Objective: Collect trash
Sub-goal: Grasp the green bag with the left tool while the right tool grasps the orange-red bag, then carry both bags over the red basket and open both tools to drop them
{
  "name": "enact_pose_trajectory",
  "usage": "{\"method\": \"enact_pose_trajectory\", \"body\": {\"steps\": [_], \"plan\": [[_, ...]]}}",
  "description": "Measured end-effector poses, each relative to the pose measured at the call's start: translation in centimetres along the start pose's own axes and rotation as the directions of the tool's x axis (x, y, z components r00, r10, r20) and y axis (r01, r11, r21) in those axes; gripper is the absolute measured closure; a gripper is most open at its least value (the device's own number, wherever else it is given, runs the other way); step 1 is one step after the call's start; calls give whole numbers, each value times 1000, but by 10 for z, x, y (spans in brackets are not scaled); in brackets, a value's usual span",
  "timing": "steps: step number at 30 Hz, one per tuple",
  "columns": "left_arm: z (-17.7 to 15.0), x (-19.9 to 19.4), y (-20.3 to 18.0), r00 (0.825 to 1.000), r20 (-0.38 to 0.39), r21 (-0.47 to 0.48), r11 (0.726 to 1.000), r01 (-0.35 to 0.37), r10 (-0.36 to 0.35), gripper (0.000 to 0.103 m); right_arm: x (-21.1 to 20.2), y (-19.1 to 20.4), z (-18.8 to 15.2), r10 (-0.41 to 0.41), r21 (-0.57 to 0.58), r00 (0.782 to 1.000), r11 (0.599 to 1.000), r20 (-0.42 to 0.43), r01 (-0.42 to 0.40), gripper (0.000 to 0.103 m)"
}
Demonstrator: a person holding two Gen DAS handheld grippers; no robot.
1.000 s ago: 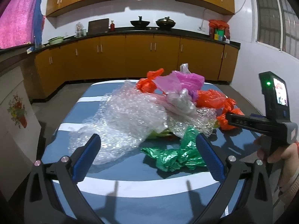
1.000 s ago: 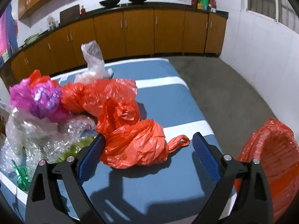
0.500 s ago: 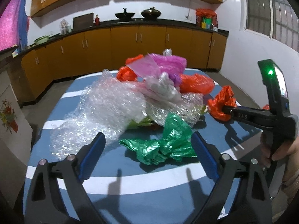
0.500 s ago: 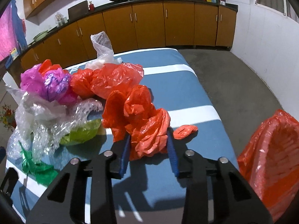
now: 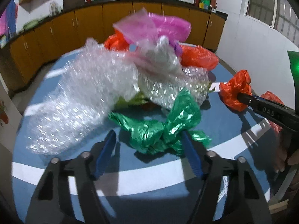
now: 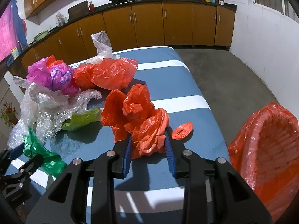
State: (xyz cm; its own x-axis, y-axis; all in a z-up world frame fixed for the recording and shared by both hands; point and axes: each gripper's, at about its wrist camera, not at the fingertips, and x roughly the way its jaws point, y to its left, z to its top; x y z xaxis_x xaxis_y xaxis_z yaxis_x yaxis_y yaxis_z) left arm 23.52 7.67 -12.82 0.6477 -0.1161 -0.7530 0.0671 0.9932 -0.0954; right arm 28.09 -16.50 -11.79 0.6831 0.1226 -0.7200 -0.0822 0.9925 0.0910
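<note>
A pile of plastic trash lies on the blue, white-striped table [image 6: 168, 74]. A crumpled green bag [image 5: 158, 130] sits at its near edge. My left gripper [image 5: 147, 138] is low over the table with the green bag between its closing jaws. The right pad touches the bag and the left pad stands clear of it. My right gripper [image 6: 148, 141] is shut on a bunched orange bag [image 6: 138, 102]. From the left wrist view the right gripper [image 5: 243, 97] pinches that orange bag [image 5: 233, 87] at the table's right side.
Bubble wrap [image 5: 84, 102], a pink bag [image 5: 164, 26], clear bags [image 6: 101, 41] and more orange bags [image 6: 114, 72] are heaped behind. A bin lined with an orange bag [image 6: 271, 140] stands off the table's right edge. Kitchen cabinets [image 6: 149, 24] line the far wall.
My left gripper sank towards the green bag and its jaws narrowed around it. My right gripper shut on the orange bag, which bunched up between the pads.
</note>
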Motion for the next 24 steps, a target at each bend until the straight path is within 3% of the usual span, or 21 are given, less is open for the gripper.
{"method": "enact_pose_trajectory", "body": {"steps": [4,8,24], "plan": [[0,6,6,998,-21,-22,998,50,-51,60,0,1,-1,1,-1,1000,1000,0,-1,71],[1,3,5,998,-12,-13,998,63,-63,66,-2,1,-3,6,4,1000,1000,-1,-6,71],[3,-48,-22,993,87,43,996,81,-85,69,-52,-8,-13,48,33,997,998,57,-50,72]]}}
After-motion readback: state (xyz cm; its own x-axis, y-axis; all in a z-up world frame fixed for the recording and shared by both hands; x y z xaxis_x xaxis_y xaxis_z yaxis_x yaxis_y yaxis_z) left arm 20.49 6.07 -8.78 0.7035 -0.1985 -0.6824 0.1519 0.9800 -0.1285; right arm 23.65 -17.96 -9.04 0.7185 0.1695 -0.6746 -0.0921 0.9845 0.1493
